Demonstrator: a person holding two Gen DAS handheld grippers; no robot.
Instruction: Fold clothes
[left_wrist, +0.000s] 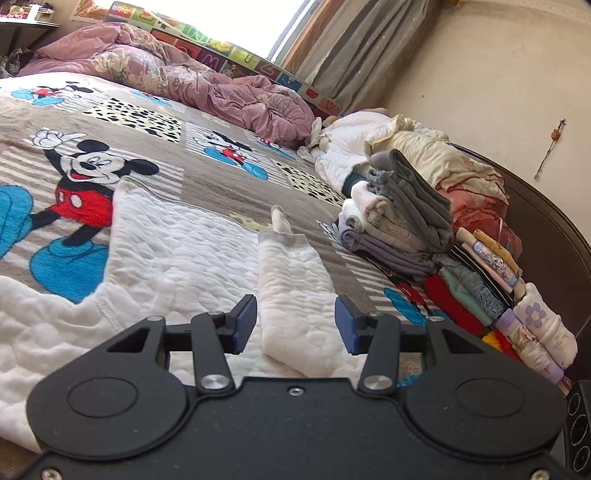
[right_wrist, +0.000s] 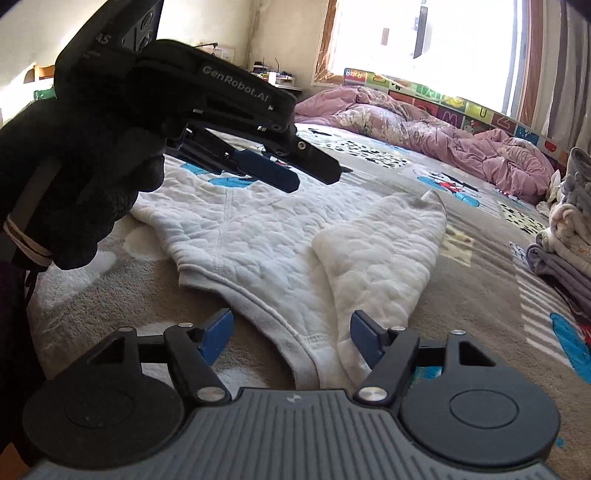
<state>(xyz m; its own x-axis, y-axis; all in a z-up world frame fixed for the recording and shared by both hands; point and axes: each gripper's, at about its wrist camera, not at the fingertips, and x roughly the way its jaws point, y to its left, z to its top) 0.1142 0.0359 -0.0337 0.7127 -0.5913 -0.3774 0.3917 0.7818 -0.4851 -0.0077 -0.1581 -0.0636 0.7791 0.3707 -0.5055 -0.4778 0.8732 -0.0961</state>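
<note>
A white quilted sweatshirt lies flat on the Mickey Mouse bedspread. Its sleeve is folded over and runs away from me between the fingers of my left gripper, which is open and empty just above it. In the right wrist view the sweatshirt shows with the sleeve folded across the body. My right gripper is open and empty over the hem, near where the sleeve meets it. The left gripper also shows there, held in a black-gloved hand above the garment.
A stack of folded clothes and a row of more folded pieces stand along the bed's right side. A crumpled pink duvet lies at the far side by the window. A dark headboard curves at right.
</note>
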